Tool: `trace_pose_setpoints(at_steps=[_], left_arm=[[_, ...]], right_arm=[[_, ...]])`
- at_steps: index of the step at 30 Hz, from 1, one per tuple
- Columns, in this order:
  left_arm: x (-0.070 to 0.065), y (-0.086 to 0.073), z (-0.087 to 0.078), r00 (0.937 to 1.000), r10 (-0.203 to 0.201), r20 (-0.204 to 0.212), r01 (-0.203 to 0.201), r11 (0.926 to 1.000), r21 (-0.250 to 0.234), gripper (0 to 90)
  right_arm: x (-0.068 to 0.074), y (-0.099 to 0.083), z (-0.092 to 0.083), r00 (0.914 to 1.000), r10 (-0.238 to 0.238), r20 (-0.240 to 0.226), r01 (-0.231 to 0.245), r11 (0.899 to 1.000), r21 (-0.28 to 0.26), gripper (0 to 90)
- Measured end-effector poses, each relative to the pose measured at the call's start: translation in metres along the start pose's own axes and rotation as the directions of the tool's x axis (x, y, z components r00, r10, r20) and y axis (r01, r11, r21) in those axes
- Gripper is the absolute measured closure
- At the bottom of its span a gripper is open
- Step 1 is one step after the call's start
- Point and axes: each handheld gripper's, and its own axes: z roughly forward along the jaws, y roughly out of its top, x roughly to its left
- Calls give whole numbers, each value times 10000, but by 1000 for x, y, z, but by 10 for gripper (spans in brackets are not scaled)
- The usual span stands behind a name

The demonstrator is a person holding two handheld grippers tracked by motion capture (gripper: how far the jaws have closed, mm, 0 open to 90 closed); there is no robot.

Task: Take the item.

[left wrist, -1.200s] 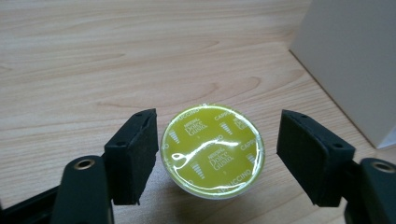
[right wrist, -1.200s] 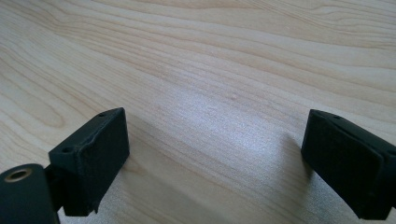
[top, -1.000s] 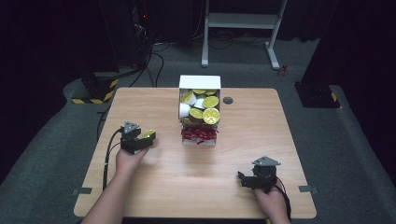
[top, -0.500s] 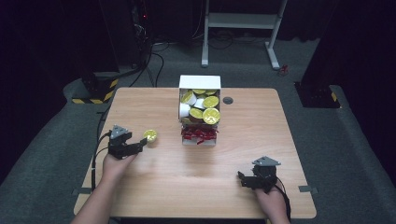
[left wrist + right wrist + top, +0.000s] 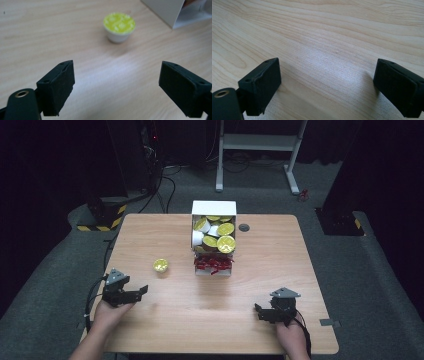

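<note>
On table (image 5: 200,315), pod (image 5: 160,265) upright, apart from left hand-held gripper (image 5: 136,292).

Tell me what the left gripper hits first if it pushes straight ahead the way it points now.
Probably the small white capsule with the yellow-green foil lid, standing alone on the wooden table, just left of centre ahead of the open left gripper. Behind it stands the white box.

We see a table (image 5: 150,235) of pale, matt wood with fine grain, and on it a white plastic capsule (image 5: 119,27) sealed with a patterned yellow-green foil lid. The white box (image 5: 214,208) looks like smooth card. Both grippers' jaws look matt black, slightly rough.
</note>
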Motion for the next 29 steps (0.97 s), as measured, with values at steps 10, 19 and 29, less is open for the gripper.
trace_pose_setpoints(at_steps=[10,19,29], left_arm=[[-9,-46,-9,9949,997,-153,-980,9914,872,80],[-10,-56,-9,9973,692,-265,-663,9931,970,30],[-9,-57,-12,9972,688,-296,-653,9922,1066,23]], right_arm=[[0,0,0,10000,0,0,0,10000,-1,76],[1,1,1,9995,249,197,-249,9997,-6,76],[-3,6,6,9985,356,408,-356,9994,4,78]])
